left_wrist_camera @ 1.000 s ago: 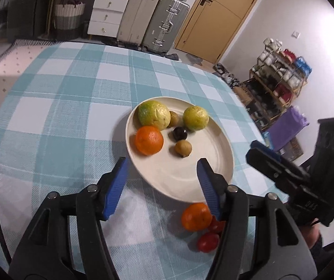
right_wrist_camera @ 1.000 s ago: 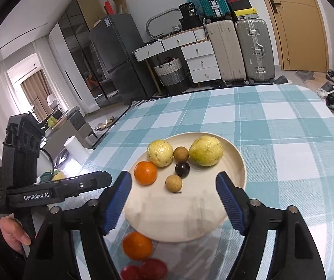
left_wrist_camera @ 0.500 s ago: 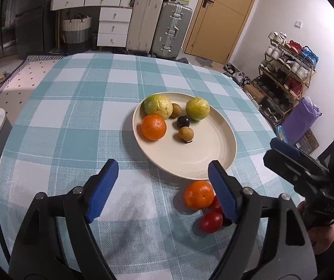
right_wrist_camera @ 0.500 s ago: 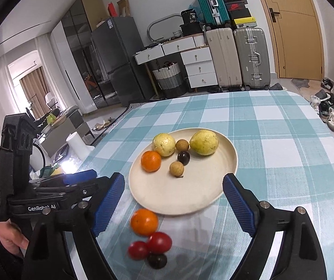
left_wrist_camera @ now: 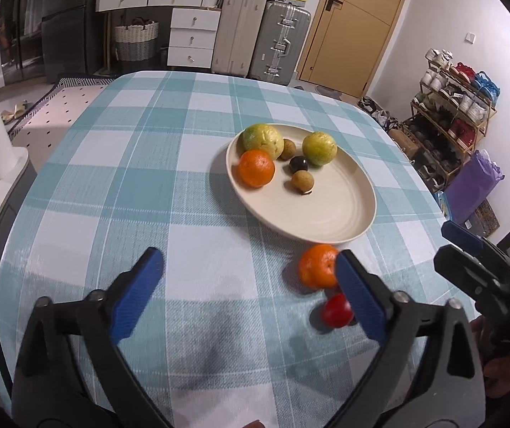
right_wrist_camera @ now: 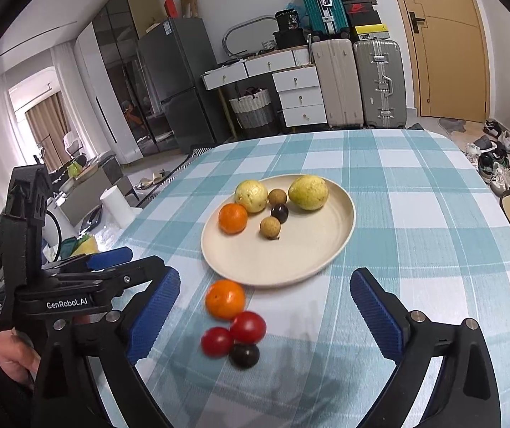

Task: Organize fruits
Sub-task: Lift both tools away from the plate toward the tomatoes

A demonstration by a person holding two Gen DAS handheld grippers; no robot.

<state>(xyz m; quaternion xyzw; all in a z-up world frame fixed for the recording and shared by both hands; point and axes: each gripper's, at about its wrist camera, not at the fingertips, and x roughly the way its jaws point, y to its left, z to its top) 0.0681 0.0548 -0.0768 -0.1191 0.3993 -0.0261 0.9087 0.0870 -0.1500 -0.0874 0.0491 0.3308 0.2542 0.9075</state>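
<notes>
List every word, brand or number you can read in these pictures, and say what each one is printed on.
"GenRobot.AI": white lettering on the left gripper body, in the right wrist view.
"36": on a black box atop the drawers; reading uncertain.
Shoebox logo and refrigerator sticker: too small to read.

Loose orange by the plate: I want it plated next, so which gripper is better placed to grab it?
Probably right. The orange lies ahead between the open right gripper fingers. For the left gripper, also open, it sits off-centre behind one finger.

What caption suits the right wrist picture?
Open right gripper above loose orange and tomatoes beside the fruit plate.
</notes>
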